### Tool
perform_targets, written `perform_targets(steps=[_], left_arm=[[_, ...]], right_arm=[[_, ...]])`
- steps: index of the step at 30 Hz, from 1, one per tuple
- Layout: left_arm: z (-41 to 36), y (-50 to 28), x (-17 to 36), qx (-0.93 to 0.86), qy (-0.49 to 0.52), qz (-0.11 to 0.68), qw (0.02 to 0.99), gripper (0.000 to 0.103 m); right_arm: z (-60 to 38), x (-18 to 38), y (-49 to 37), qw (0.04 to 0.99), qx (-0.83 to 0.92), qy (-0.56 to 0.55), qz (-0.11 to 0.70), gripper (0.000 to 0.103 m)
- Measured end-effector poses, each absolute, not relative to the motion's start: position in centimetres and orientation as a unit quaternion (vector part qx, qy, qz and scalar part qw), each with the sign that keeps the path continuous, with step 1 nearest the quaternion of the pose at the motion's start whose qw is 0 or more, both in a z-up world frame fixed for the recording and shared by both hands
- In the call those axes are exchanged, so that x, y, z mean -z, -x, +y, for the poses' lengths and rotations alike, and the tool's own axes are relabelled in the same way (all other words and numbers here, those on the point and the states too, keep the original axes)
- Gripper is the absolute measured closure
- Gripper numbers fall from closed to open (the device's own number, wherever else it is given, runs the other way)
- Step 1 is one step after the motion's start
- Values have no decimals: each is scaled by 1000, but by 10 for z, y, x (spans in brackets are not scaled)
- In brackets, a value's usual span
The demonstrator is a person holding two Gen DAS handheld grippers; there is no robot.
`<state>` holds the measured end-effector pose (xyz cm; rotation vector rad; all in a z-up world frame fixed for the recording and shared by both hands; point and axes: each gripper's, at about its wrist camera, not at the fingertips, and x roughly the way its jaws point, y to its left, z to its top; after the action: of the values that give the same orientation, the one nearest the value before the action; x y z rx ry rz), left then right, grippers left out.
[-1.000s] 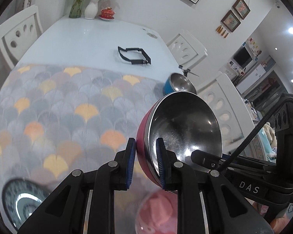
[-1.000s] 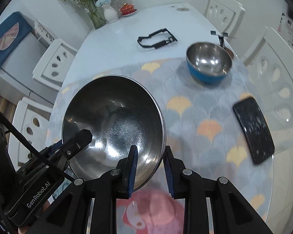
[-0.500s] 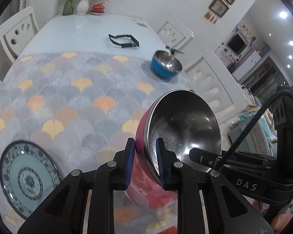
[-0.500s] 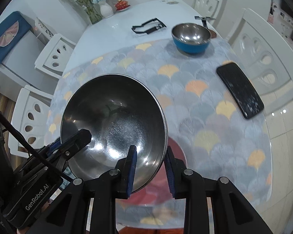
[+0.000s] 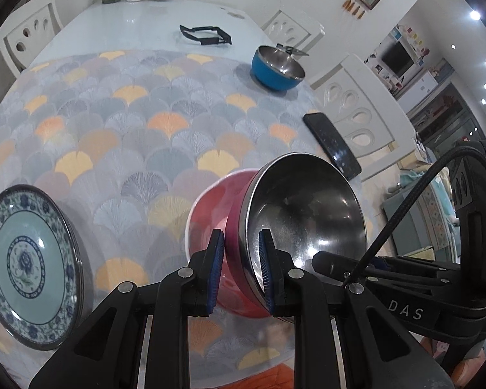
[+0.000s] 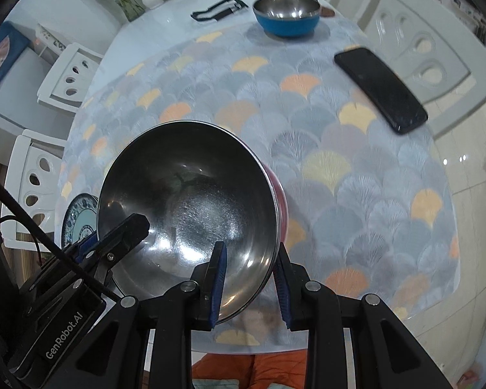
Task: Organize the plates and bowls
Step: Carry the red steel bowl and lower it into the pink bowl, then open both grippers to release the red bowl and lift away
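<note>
both sets of fingers, left gripper (image 5: pixel 239 267) and right gripper (image 6: pixel 248 283), pinch opposite rims of a pink-walled steel bowl (image 5: pixel 303 223), held tilted above the surface (image 5: pixel 120 123). judged next: lower it level, then release.

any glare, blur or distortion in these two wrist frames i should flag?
Left wrist: strong fisheye bend with black corners; ceiling spots blow out at right; highlights inside the steel bowl; plate sharp, cloth near the bottom edge soft.
Right wrist: same barrel warp; bright glints in the bowl; phone slightly smeared; table edge below the tongs blurry.
</note>
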<state>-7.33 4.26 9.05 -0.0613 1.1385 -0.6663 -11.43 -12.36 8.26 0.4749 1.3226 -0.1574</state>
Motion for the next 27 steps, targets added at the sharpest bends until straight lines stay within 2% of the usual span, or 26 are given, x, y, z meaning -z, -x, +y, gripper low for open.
perform_targets(steps=[4, 14, 27], left_arm=[[39, 74, -83, 303, 15, 534, 790, 85], [36, 67, -79, 298, -22, 523, 798, 77], [43, 73, -83, 301, -30, 524, 796, 77]], right_arm=[[-123, -72, 116, 752, 76, -223, 615, 75], [-120, -69, 117, 756, 84, -208, 614, 75], [-107, -70, 121, 755, 65, -197, 622, 75]])
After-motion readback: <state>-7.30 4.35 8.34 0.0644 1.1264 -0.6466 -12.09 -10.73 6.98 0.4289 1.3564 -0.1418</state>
